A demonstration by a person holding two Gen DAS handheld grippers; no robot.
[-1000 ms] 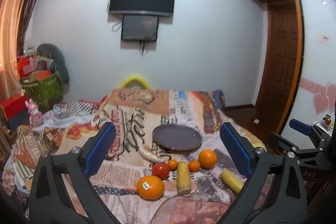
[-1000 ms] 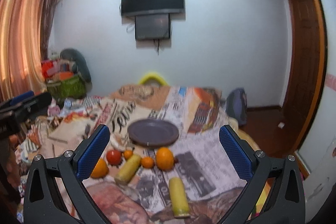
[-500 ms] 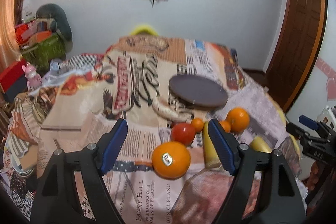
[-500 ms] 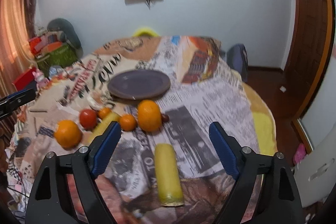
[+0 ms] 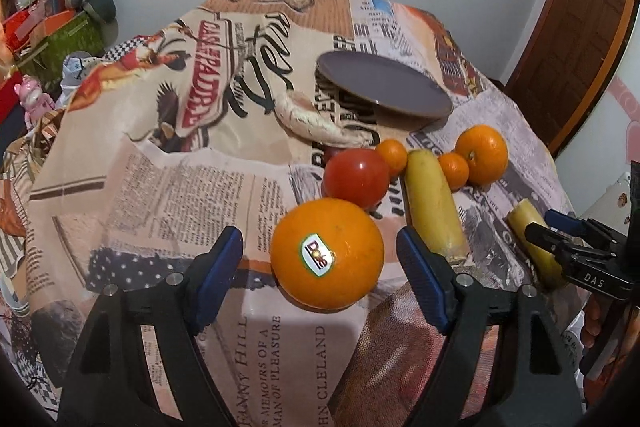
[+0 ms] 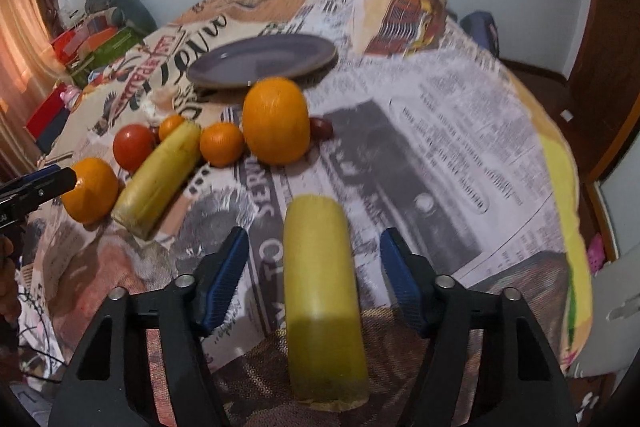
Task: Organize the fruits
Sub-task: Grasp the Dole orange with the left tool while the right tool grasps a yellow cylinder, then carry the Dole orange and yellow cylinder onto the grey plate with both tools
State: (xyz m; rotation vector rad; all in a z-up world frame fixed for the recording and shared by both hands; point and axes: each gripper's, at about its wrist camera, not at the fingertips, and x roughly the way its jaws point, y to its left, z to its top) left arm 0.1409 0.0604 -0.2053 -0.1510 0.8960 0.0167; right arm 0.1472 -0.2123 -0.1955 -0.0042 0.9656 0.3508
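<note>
Nothing is sitting on the plate (image 5: 384, 87) yet; the left tool (image 5: 320, 263) is gaping around the stickered orange (image 5: 326, 253); the right tool (image 6: 314, 269), jaws just closing, is straddling the yellow fruit (image 6: 322, 291), not gripping.

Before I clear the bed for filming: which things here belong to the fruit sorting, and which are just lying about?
Part of the job:
- stickered orange, between the left tongs
- yellow piece, between the right tongs
- tomato
- large orange
- second yellow piece
- purple plate

Lying about:
- pink toy
- green box
</note>
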